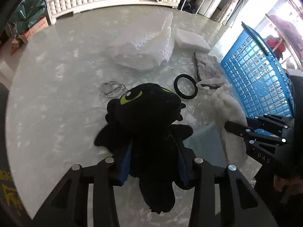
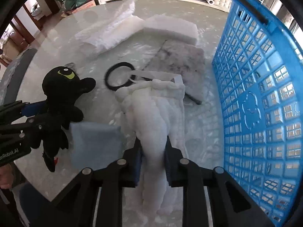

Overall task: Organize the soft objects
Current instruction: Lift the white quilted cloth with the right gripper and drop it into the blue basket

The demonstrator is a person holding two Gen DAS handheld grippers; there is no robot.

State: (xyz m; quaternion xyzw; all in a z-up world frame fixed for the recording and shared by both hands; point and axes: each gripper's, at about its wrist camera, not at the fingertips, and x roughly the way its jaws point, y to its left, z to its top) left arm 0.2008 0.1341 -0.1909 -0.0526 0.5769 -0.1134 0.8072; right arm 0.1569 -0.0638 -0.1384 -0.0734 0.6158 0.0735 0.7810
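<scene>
My left gripper is shut on a black plush dragon toy with yellow-green eyes, held above the table; the toy also shows in the right wrist view. My right gripper is shut on a white fluffy cloth, which hangs down between the pads; this cloth shows at the right of the left wrist view. A blue plastic basket stands just right of the cloth; it also shows in the left wrist view.
On the pale marble table lie a black hair ring, a white foam sheet pile, a white foam block, a grey mottled cloth and a light blue sponge. Cabinets stand behind.
</scene>
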